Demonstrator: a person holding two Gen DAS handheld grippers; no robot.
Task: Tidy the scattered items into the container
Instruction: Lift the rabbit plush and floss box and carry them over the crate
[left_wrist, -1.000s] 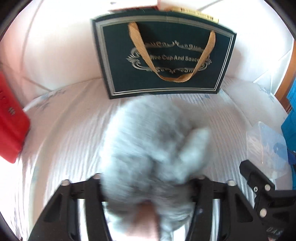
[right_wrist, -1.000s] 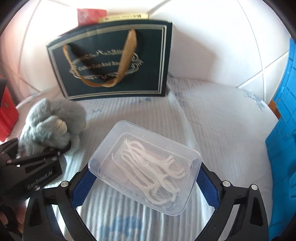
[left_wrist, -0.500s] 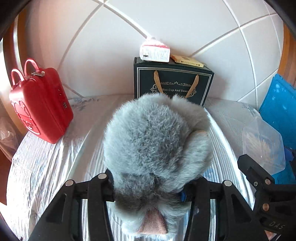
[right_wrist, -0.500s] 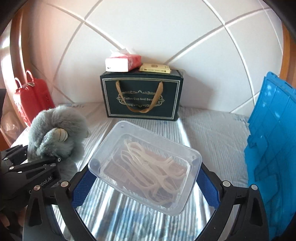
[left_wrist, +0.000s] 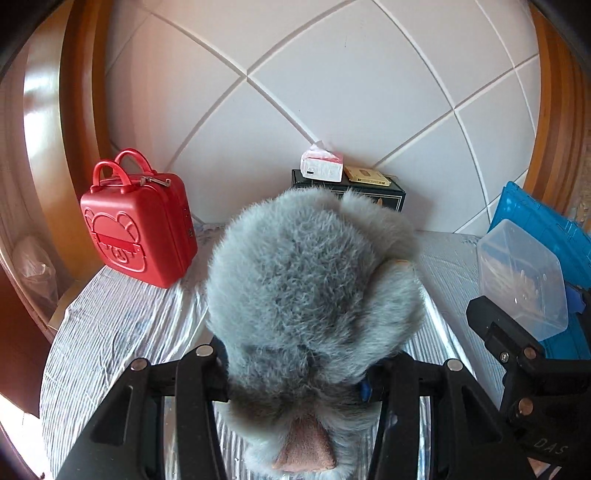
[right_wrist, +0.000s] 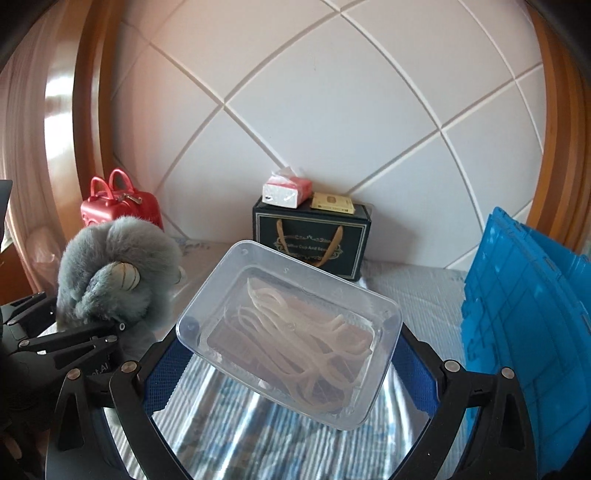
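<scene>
Both grippers are loaded and raised above the striped bed cover (right_wrist: 413, 291).

Left gripper (left_wrist: 295, 380): clamped on a grey plush toy (left_wrist: 314, 288), which fills the centre of the left wrist view. The same toy appears at the left edge of the right wrist view, held clear of the cover.

Right gripper (right_wrist: 284, 354): clamped on a clear plastic box of floss picks (right_wrist: 291, 332), held at a tilt in the lower centre of the frame.

Container: the blue crate (right_wrist: 524, 332) occupies the right edge of the right wrist view. Its interior is not visible, so its contents cannot be stated.

Progress, as judged: two items are picked up; neither is deposited. Transfer to the crate and release remain.

Items possibly outstanding: a red mini suitcase (left_wrist: 140, 229) at centre left; a dark green gift bag (right_wrist: 314, 243) at centre rear, carrying a tissue pack (right_wrist: 286, 192) and a flat yellow box (right_wrist: 332, 203). Whether these belong to the task cannot be determined.
</scene>
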